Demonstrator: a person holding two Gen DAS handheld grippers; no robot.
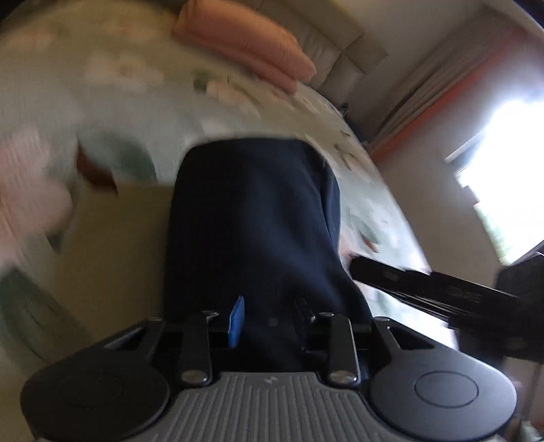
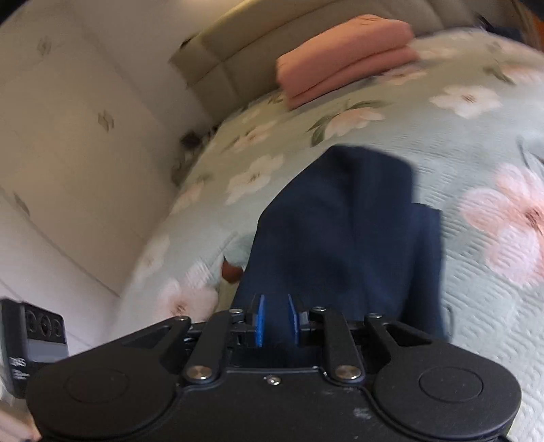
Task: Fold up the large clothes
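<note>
A dark navy garment (image 1: pixel 255 217) hangs from my left gripper (image 1: pixel 268 319), whose blue pads are closed on its near edge; the cloth drapes forward over the bed. In the right wrist view the same navy garment (image 2: pixel 343 231) lies partly folded on the floral bedspread (image 2: pixel 476 142), and my right gripper (image 2: pixel 276 318) is shut on its near edge, blue pads (image 2: pixel 260 319) pinching cloth. The right gripper's body (image 1: pixel 442 292) shows at the right of the left wrist view. Both views are motion-blurred.
A folded pink garment (image 2: pixel 343 64) lies at the far side of the bed, also in the left wrist view (image 1: pixel 244 44). A beige padded headboard (image 2: pixel 272 30) is behind it. A white wardrobe (image 2: pixel 68 136) stands left. A bright window (image 1: pixel 510 163) is right.
</note>
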